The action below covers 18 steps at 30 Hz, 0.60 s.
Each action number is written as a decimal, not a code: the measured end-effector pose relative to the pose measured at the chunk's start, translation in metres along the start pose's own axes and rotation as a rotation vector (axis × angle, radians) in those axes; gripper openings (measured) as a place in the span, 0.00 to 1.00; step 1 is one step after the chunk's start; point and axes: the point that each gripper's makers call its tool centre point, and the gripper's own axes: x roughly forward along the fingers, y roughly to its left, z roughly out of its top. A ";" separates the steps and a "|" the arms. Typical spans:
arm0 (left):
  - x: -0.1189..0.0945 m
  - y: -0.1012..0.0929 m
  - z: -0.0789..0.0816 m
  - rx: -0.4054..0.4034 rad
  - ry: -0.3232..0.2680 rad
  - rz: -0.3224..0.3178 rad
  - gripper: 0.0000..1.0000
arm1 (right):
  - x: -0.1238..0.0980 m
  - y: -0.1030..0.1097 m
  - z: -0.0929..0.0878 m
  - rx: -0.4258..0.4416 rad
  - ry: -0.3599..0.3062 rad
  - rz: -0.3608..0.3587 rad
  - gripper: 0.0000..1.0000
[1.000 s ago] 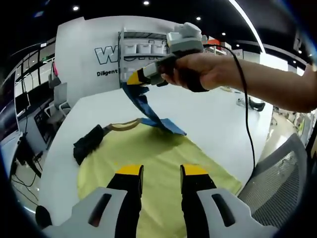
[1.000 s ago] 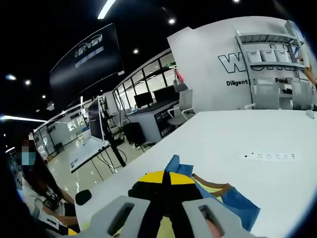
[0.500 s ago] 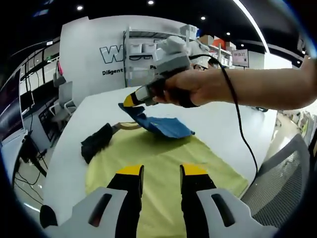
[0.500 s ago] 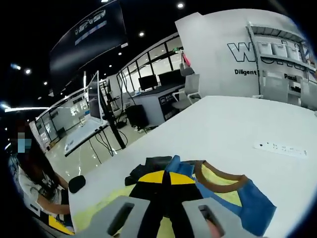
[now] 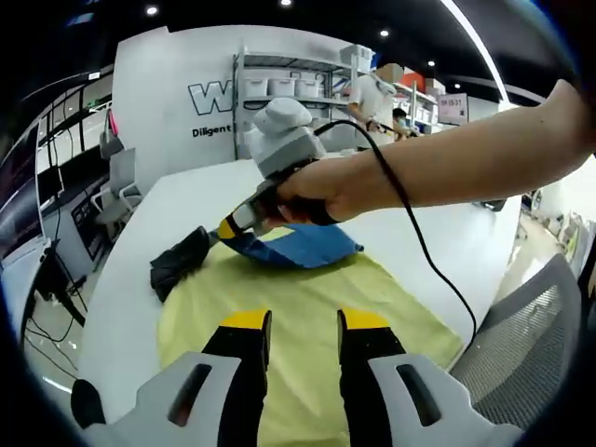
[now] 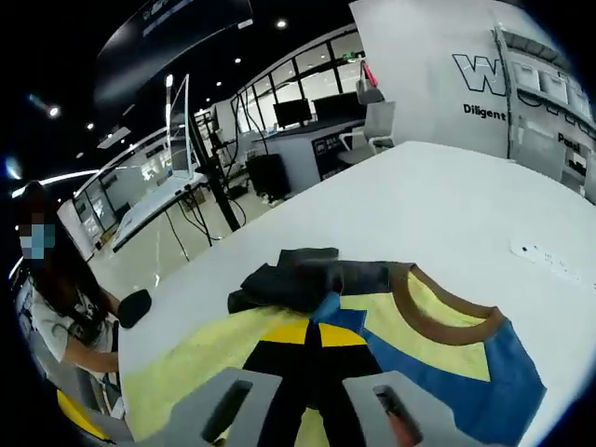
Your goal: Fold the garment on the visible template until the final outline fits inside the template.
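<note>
Right tongs (image 6: 315,328) pinched closed, apparently on cloth, left tongs (image 5: 293,321) parted

You have a white table (image 5: 121,279) carrying the yellow garment (image 5: 307,317), with a white power strip (image 6: 549,263) at its far side.

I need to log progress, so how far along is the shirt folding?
Early. The blue sleeve is folded onto the yellow shirt, still pinched in the right gripper. The dark sleeve lies spread on the table. The left gripper hovers open.
</note>
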 end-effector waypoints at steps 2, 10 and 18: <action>0.000 0.000 -0.001 -0.001 0.002 -0.002 0.23 | 0.005 0.000 -0.006 0.005 0.021 -0.005 0.00; 0.000 0.001 -0.003 -0.009 0.010 0.003 0.23 | 0.018 0.001 -0.016 -0.001 0.062 -0.023 0.00; -0.001 0.004 -0.003 -0.019 0.008 0.013 0.23 | 0.024 0.001 -0.023 -0.004 0.091 -0.029 0.00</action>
